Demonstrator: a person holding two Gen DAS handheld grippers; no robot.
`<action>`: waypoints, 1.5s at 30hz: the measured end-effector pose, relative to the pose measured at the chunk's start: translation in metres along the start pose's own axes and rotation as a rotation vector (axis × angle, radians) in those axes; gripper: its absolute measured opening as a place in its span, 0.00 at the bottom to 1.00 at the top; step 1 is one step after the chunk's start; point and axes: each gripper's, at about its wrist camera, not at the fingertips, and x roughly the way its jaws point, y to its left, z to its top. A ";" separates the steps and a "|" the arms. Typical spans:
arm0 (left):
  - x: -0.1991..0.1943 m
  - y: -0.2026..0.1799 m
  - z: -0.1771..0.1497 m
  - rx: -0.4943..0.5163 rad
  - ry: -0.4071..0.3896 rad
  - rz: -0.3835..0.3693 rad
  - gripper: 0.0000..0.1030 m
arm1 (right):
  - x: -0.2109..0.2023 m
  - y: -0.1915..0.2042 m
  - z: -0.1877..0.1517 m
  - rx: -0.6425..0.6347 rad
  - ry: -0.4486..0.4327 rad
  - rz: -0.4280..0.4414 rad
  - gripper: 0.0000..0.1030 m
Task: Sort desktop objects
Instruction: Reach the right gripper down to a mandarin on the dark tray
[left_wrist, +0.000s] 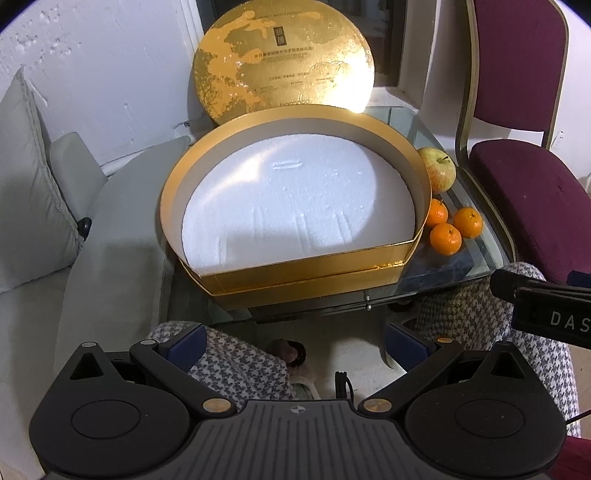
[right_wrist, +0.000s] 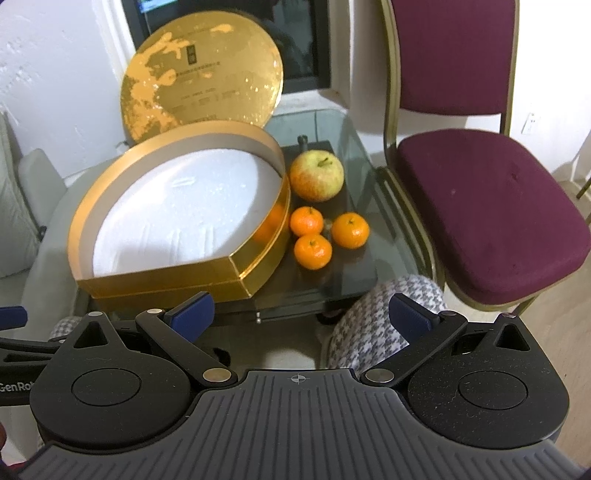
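both grippers, left (left_wrist: 295, 341) and right (right_wrist: 301, 314), gape wide and empty short of the gold box (right_wrist: 255, 269); any tangerine (right_wrist: 312, 251) pickup wants gentle, centred pinching.

left tool (left_wrist: 295, 341) open | gold box (left_wrist: 295, 273) empty | apple (left_wrist: 439, 170) beside

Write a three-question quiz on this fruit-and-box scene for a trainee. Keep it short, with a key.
1. True or false: the gold box already holds fruit.
2. How many oranges lie on the glass table?
3. The apple sits: A) inside the box, B) beside the box, C) on the chair.

Key
1. False: only white foam shows inside.
2. Three.
3. B. Both the left tool and right tool are open, holding nothing.
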 end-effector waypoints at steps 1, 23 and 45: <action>0.001 0.001 0.000 -0.004 0.005 -0.002 0.99 | 0.002 -0.001 0.000 0.005 0.008 0.004 1.00; 0.035 0.019 0.032 -0.060 -0.016 -0.010 0.99 | 0.066 -0.039 0.024 0.144 -0.003 0.118 1.00; 0.076 0.008 0.055 -0.036 0.039 -0.027 0.92 | 0.144 -0.077 0.060 0.121 0.048 -0.001 0.79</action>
